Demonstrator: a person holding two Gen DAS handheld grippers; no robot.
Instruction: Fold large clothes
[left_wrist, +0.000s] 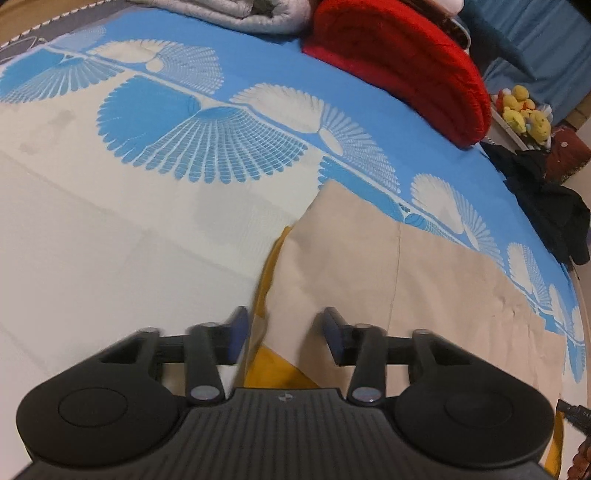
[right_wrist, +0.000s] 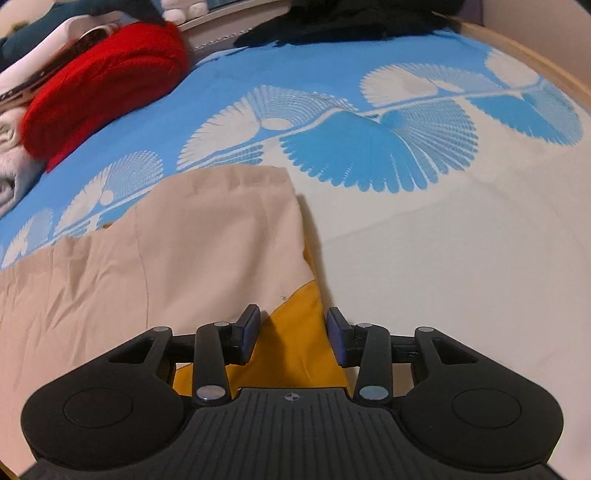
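A large beige garment with a mustard-yellow inner side lies flat on the bed. My left gripper is open and hovers just over its left edge, with the beige cloth and yellow strip between the fingers. In the right wrist view the same beige garment lies to the left, its yellow part showing at the near right edge. My right gripper is open above that yellow part. Neither holds cloth.
The bed has a blue and cream fan-patterned sheet. A folded red blanket and a grey quilt lie at the far side. Dark clothes and yellow plush toys lie beyond the bed's right edge.
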